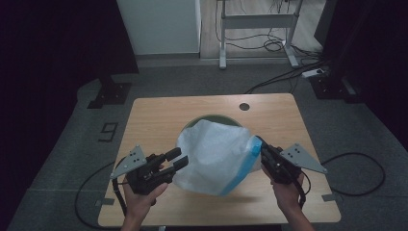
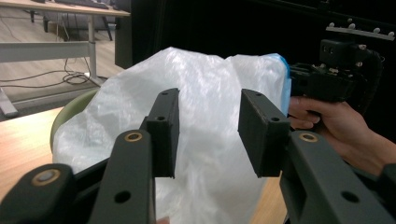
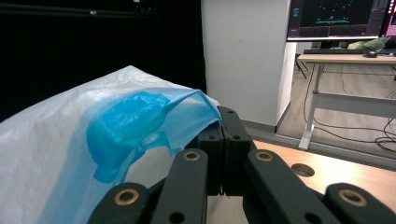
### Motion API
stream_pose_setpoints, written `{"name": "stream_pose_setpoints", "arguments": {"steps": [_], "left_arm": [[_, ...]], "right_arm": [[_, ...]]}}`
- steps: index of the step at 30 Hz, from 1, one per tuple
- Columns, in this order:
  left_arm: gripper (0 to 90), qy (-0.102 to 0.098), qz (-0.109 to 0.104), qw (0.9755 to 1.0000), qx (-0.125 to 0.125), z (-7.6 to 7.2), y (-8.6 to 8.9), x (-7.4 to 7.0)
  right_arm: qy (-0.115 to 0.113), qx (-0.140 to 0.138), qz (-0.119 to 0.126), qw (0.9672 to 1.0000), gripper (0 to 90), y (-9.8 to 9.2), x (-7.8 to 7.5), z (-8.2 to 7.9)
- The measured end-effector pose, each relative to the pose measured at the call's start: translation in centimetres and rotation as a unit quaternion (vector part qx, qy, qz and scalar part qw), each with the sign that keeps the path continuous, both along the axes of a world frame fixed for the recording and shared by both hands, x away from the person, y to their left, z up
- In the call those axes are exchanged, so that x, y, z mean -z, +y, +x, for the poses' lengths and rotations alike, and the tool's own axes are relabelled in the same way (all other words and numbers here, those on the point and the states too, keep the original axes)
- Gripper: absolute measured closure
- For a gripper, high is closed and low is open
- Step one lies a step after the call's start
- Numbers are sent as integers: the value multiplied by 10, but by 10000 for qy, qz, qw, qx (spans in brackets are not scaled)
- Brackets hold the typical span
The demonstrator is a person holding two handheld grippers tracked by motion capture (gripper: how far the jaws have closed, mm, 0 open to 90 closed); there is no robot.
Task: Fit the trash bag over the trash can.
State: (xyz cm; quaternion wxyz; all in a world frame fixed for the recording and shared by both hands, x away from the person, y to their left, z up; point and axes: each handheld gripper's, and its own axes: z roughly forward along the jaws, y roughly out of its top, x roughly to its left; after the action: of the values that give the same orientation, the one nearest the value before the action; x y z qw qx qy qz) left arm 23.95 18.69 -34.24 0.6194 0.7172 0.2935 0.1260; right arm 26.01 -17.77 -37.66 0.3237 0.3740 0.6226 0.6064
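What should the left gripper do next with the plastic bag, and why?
Probably ease the left gripper forward and close on the white plastic bag. Its jaws stand open just short of the bag's near edge, while the right gripper is shut on the blue-trimmed edge, holding it over the green bowl.

1. The white bag (image 1: 216,156) hides most of the green bowl (image 1: 211,118) behind it.
2. The bag's contents cannot be told.
3. The right gripper (image 3: 223,140) perhaps pinches the bag's blue-edged rim; the contact is hidden.
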Motion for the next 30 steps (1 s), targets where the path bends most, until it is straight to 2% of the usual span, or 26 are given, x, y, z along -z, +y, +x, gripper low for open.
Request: {"name": "stream_pose_setpoints", "arguments": {"steps": [4,8,11,13,15,17,19,23,26,30], "left_arm": [[494,64,158,9997,183,3,-14,-1],[338,179,587,9974,386,7,-37,3],[301,176,826,9955,424,10,-48,6],[308,155,944,9948,352,11,-54,7],[363,142,1012,9942,326,13,-58,9],[496,63,1060,9938,315,13,-61,10],[642,23,996,9942,408,13,-61,11],[826,8,793,9958,455,13,-58,10],[896,24,625,9969,468,15,-54,9],[897,3,517,9979,395,17,-51,10]], "right_arm": [[21,-65,-139,9999,874,10,-2,0],[88,-148,-212,9996,873,19,-6,2],[95,-234,-238,9994,873,25,-7,3],[95,-286,-236,9993,873,28,-8,3],[86,-341,-223,9991,873,30,-9,2],[81,-382,-214,9990,873,32,-10,2],[77,-414,-234,9988,866,34,-10,1],[74,-450,-285,9986,838,34,-9,1],[105,-473,-296,9984,814,31,-6,1],[123,-494,-337,9981,715,29,-3,0]]}}
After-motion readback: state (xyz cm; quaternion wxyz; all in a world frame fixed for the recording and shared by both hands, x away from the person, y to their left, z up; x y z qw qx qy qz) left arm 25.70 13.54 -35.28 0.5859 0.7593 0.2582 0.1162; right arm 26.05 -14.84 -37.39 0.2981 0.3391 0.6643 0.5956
